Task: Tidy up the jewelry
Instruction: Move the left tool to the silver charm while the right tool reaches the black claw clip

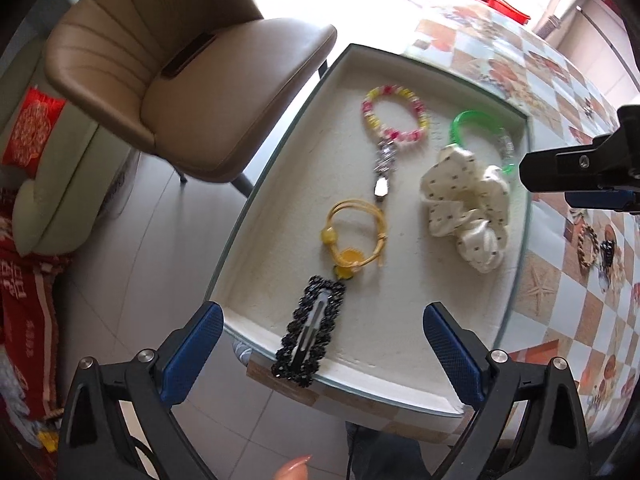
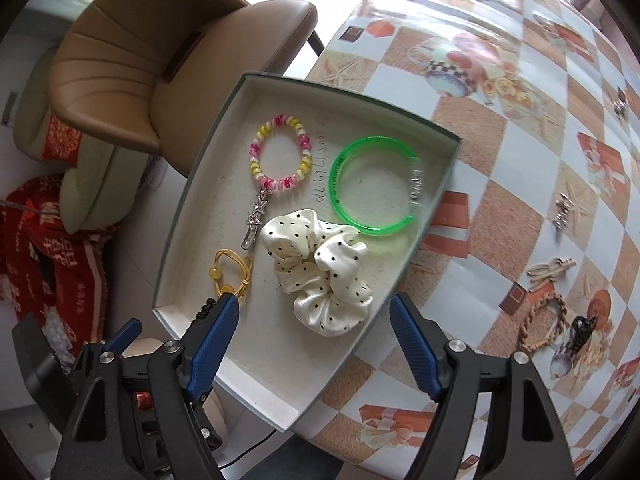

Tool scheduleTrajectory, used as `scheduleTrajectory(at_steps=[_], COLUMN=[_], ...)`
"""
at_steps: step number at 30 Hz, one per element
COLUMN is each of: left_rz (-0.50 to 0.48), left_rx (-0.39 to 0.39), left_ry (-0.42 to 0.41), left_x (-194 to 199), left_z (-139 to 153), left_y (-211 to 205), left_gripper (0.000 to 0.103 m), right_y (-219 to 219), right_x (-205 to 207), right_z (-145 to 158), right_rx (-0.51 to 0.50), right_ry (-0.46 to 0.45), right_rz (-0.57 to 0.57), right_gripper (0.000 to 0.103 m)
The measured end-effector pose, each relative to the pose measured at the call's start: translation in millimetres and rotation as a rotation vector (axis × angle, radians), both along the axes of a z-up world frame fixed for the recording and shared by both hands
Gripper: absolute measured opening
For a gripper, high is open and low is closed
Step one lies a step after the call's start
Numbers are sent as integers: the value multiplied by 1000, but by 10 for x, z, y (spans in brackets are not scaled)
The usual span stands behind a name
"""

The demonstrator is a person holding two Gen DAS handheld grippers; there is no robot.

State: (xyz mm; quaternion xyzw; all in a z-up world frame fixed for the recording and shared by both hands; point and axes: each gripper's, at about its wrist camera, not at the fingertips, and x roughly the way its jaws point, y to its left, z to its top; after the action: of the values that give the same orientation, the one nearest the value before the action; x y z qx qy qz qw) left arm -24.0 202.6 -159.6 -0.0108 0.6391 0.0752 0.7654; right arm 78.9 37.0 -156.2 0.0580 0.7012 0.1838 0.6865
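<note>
Left gripper (image 1: 323, 344): jaws spread wide, nothing between the blue pads.
Black lace clip (image 1: 310, 334): lies between those open fingers, untouched, its near end hanging over the near rim of the tray (image 1: 280, 168).
Yellow cord tie (image 1: 356, 236): in the tray just beyond the clip.
Right gripper (image 2: 314, 338): jaws wide apart, empty, poised over the tray's near corner.
Polka-dot scrunchie (image 2: 320, 268): in the tray just ahead of the right gripper.
Green bangle (image 2: 374, 186): beyond the scrunchie, touching it.
Pink-yellow bead bracelet (image 2: 280, 152): far left part of the tray.
Braided bracelet (image 2: 544, 322): on the tablecloth (image 2: 500, 160), outside the tray.
</note>
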Motion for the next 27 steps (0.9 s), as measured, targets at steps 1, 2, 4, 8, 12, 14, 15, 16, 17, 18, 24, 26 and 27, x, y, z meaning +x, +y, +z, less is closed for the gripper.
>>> scheduleTrajectory(at_steps=[1,2,4,8,12,14,15,16,17,18,24,26,27], left_rz=[-9,-22,-44,-105,-157,-188,-200,-215,-235,-246,-318,-339,-344], left_rx=[1,1,1,0,-4,-5,-5,-5,-3,-1,5,-1,-3], left_ry=[-4,-9,-20,-44,-58,-64,-66,-68,-71,-73,-86,-88,-87], left_x=[10,33,78,192,293,336,350,370,398,400,532,601,627], left_z=[20,52,106,214,298,331,346,364,379,387,421,426,424], left_y=[-32,-82,-163,-379,-626,-748,-797,-852,-927,-973,-1312,-1428,-1466], left_gripper=[102,102,102,102,102,102,102,102,102,102,102,102,102], right_y=[-37,-87,-184,-489,-820,-1009,-1110,-1192,-1301,-1398,-1995,-2126,-2191], right_x=[2,-4,-22,-82,-149,-200,-228,-246,-286,-320,-531,-569,-592], right_z=[19,53,91,180,188,187,179,157,151,142,-27,-103,-134], right_rx=[8,15,28,30,24,15,6,-2,-13,-21,-85,-104,-114], right_ry=[-5,-10,-20,-41,-35,-34,-33,-32,-30,-27,11,22,27], right_rz=[-12,-26,-57,-121,-182,-214,-235,-250,-272,-293,-428,-462,-478], right_gripper=[82,83,84,85,86,86,86,86,86,86,86,86,86])
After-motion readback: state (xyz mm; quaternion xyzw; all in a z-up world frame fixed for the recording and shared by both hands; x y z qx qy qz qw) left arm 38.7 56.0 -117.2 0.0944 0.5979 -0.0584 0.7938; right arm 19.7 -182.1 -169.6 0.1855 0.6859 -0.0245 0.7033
